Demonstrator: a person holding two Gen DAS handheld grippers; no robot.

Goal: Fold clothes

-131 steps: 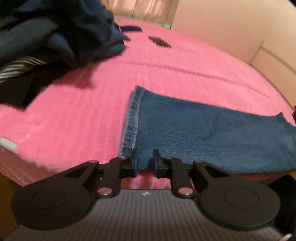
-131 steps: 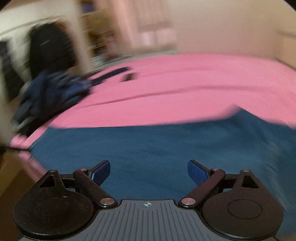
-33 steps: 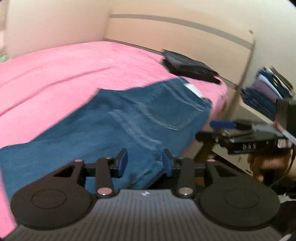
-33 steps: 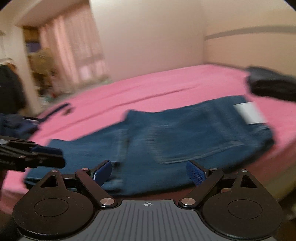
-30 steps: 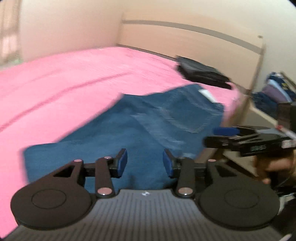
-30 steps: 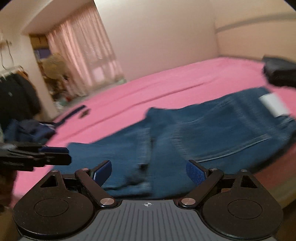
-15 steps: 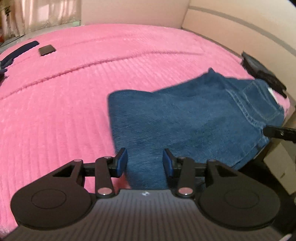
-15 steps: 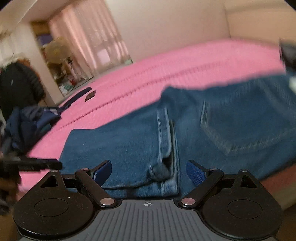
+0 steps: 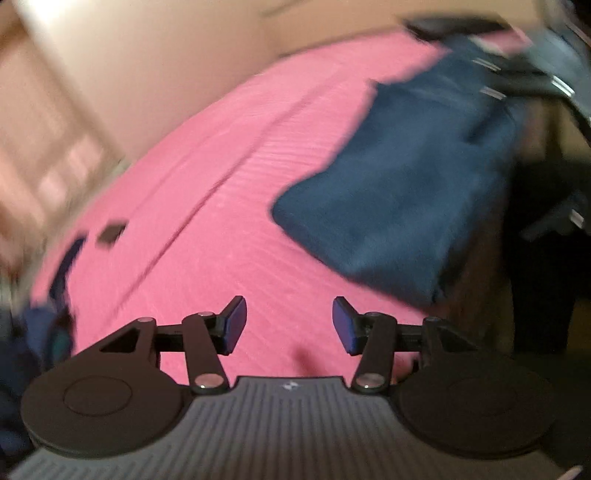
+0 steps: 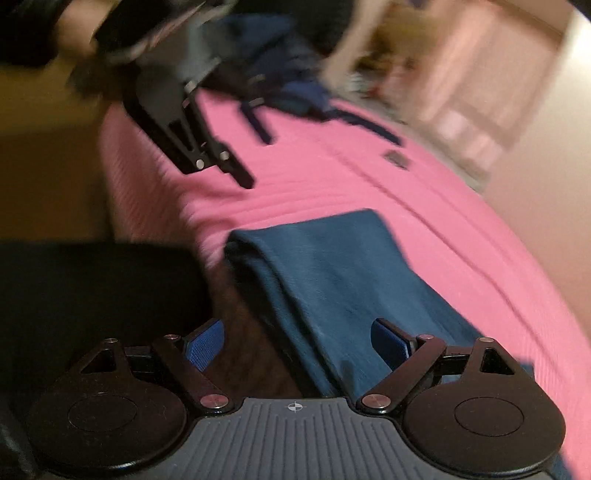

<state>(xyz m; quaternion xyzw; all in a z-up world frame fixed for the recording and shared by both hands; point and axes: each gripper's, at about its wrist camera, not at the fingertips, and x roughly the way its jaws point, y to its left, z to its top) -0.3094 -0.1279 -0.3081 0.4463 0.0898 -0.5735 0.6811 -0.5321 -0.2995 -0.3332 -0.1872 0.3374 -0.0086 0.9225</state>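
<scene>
Folded blue jeans (image 9: 402, 192) lie at the near edge of a pink bed (image 9: 229, 206); they also show in the right wrist view (image 10: 343, 280). My left gripper (image 9: 288, 325) is open and empty over bare pink cover, left of the jeans. My right gripper (image 10: 297, 345) is open and empty, right above the near end of the folded jeans. The left gripper also shows in the right wrist view (image 10: 207, 155), held above the bed edge beyond the jeans. Both views are blurred.
A pile of dark clothes (image 10: 280, 81) lies at the far end of the bed. A small dark flat object (image 9: 110, 232) and a dark strap (image 10: 369, 123) lie on the cover. The floor (image 10: 48, 147) drops off beside the bed edge. A dark folded garment (image 9: 454, 26) lies near the headboard.
Both grippers have swung away; the left one has moved off the jeans to bare cover and opened wider. The jeans lie folded in half now.
</scene>
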